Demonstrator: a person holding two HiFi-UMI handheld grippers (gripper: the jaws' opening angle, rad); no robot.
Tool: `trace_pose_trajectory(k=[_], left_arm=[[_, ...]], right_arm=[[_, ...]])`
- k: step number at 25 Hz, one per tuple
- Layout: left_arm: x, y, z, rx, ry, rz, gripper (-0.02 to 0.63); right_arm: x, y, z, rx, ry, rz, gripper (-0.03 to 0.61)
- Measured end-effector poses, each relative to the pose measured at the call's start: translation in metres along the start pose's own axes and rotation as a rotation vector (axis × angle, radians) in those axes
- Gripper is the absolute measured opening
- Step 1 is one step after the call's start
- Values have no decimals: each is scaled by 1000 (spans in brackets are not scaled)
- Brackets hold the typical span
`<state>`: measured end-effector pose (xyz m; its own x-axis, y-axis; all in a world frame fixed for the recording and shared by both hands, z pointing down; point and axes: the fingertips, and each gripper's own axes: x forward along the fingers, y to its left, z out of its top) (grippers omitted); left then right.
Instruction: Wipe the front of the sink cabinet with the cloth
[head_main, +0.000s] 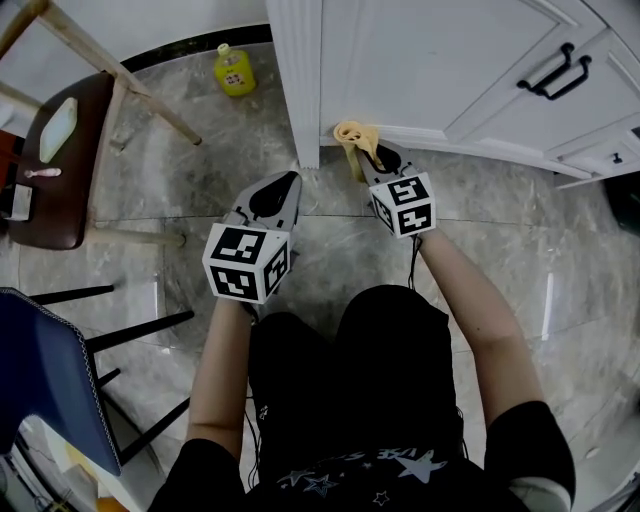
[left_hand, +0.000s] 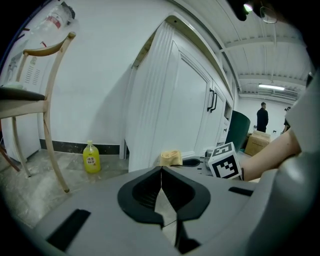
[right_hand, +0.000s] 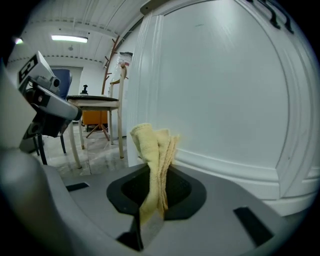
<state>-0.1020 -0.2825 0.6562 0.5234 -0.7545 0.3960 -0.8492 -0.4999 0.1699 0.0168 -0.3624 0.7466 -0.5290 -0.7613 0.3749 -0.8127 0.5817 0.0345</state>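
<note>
The white sink cabinet (head_main: 420, 60) fills the top right of the head view, its panelled door (right_hand: 225, 95) close in front of the right gripper view. A folded yellow cloth (head_main: 352, 140) is pinched in my right gripper (head_main: 372, 160), which is shut on it low at the cabinet's bottom moulding, near the left corner post. In the right gripper view the cloth (right_hand: 154, 150) sticks up from the jaws, close to the door. My left gripper (head_main: 280, 195) hangs over the floor left of the right one, jaws shut together and holding nothing (left_hand: 161, 172).
A yellow bottle (head_main: 233, 70) stands on the marble floor by the wall left of the cabinet. A wooden chair (head_main: 70, 150) is at the left, a blue chair (head_main: 50, 390) at the lower left. Black handles (head_main: 552, 72) sit on the cabinet doors.
</note>
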Motion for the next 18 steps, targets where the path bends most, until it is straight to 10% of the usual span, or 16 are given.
trace_pose_trajectory(k=[18], left_arm=[[35,-108,20,35,-2,-43,18]], right_arm=[[-126,-154,-32,122,-50,-256,63]])
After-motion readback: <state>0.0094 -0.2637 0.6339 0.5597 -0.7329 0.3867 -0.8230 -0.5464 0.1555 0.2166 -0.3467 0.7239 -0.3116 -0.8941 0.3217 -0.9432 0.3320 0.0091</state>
